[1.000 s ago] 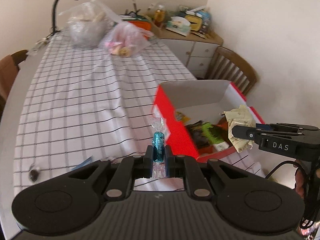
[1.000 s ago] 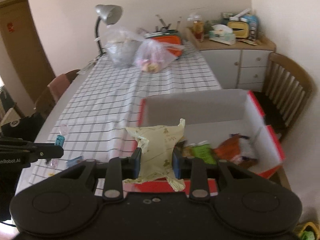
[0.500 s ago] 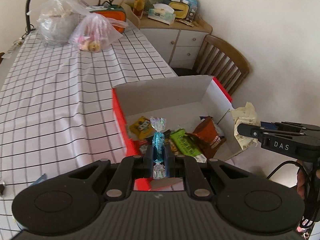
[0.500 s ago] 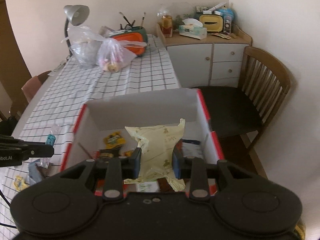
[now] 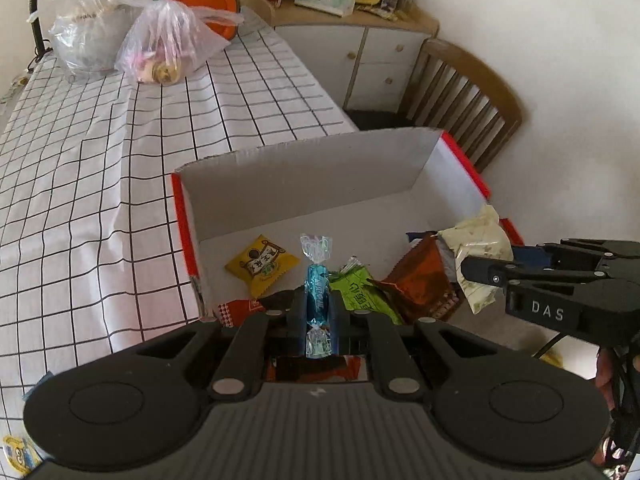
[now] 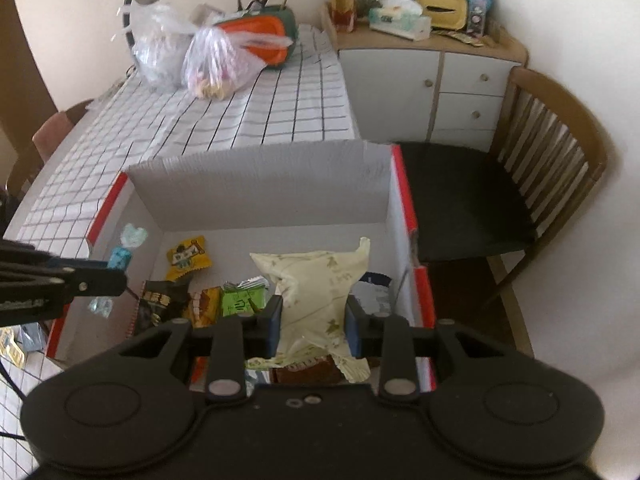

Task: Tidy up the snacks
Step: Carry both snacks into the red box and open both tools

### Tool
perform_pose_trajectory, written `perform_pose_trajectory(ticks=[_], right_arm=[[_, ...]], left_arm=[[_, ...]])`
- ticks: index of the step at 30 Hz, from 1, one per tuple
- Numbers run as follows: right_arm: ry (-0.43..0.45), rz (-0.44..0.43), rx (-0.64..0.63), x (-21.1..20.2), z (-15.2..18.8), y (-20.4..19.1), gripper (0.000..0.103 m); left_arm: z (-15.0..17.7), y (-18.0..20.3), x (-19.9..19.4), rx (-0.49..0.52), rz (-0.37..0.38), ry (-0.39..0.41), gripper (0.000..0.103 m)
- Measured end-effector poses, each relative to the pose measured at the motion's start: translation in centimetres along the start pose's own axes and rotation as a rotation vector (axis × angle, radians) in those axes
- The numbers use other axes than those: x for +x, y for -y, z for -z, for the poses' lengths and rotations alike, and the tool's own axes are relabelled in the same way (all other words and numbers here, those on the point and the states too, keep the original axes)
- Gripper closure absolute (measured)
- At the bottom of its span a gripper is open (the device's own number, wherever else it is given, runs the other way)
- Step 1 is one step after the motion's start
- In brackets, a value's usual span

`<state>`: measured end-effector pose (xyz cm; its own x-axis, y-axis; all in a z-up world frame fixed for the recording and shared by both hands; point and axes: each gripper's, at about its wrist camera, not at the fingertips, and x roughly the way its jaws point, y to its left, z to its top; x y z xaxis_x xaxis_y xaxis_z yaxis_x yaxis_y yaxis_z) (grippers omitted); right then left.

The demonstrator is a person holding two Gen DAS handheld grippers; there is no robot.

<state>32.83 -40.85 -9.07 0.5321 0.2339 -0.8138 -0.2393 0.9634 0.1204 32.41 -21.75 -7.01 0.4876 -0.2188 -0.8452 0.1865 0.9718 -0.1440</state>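
Both my hands have swung in from over the checked bench to above the red-sided box (image 5: 182, 216), which sits at the bench's edge nearest the wooden chair (image 6: 560, 152). A second ago my left gripper (image 5: 318, 312) had bare cloth beneath it; now it hangs over the box's near end, its jaws pinched fully together on a blue twist-wrapped candy (image 5: 317, 288) that stands upright between them. My right gripper (image 6: 314, 320) has dropped lower over the box, jaws part-way closed and clamped on a pale green pillow packet (image 6: 316, 280). Below lie snacks already put away: a yellow packet (image 5: 262, 264), a green one (image 5: 360, 288) and an orange-brown wrapper (image 5: 420, 280). I judge both carries nearly done; what remains is to lower slightly and let go, with loose snacks still at the bench's near edge.
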Motion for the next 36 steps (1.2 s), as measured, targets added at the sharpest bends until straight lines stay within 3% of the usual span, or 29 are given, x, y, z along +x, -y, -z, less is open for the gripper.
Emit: perform_pose_trajectory(ticks=[7,17,25,32,36], right_arm=[[-0.054,-0.026,-0.061,2.5,-0.8,-0.5,0.073],[-0.080,-0.041,-0.112,3.6,-1.0,-0.9,0.068],[-0.061,-0.061,-0.114,2.8,-1.0,-0.7,0.054],[-0.029,-0.086,-0.109,0.9,-0.7,-0.5,0.052],[-0.002,-0.101,-0.105,-0.6,-0.6,-0.6,0.045]], left_arm=[[-1.6,0.2,2.9,0.005,-0.049,-0.054,0.092],[-1.2,0.5,4.8,-0.002,-0.076,-0.113,0.092],[-0.7,0.8,4.3,-0.017,-0.079,-0.093,0.092],[-0.2,0.9,2.8,-0.025,-0.071,-0.063,0.092],[0.3,1.0,1.5,-0.032,-0.060,-0.037,0.091]])
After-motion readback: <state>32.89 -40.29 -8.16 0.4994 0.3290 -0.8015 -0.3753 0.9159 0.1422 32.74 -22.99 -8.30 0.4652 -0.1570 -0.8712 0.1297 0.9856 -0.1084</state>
